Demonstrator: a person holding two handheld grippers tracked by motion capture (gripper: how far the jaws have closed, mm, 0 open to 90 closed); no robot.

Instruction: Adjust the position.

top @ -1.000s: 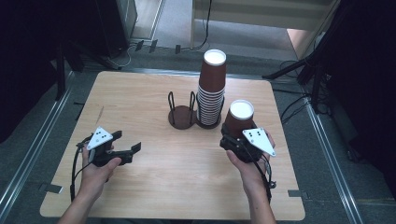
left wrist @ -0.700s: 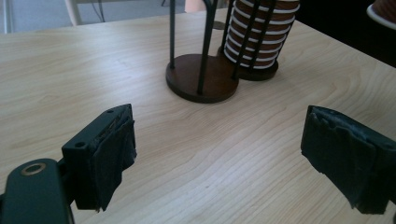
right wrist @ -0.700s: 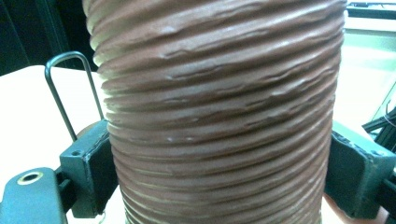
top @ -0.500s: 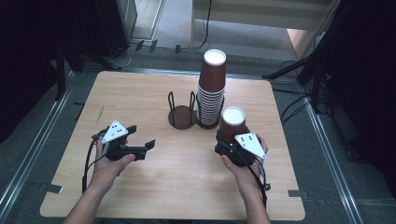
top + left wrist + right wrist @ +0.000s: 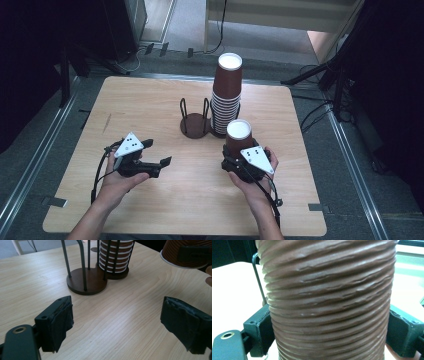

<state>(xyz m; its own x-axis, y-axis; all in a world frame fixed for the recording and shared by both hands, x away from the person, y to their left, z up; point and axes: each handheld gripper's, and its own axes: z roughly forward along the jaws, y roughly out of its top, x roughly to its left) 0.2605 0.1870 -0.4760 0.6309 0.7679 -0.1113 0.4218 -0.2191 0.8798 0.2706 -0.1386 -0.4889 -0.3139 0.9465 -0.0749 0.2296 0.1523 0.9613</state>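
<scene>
One ribbed brown paper cup (image 5: 239, 136) I've pinched in my right gripper (image 5: 248, 165); left gripper (image 5: 156, 158), jaws spread and just closing on nothing, waits; tall brown cup stack (image 5: 226, 95) remains.

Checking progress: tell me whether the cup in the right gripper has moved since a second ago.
Yes. The brown cup has come toward the person and slightly left, away from the cup stack.

Left gripper (image 5: 159, 155) jaws apart, just closing; right gripper (image 5: 239, 150) jaws clamped

Right gripper (image 5: 239, 156) clamps brown cup (image 5: 238, 137); left gripper (image 5: 156, 153) empty.
</scene>
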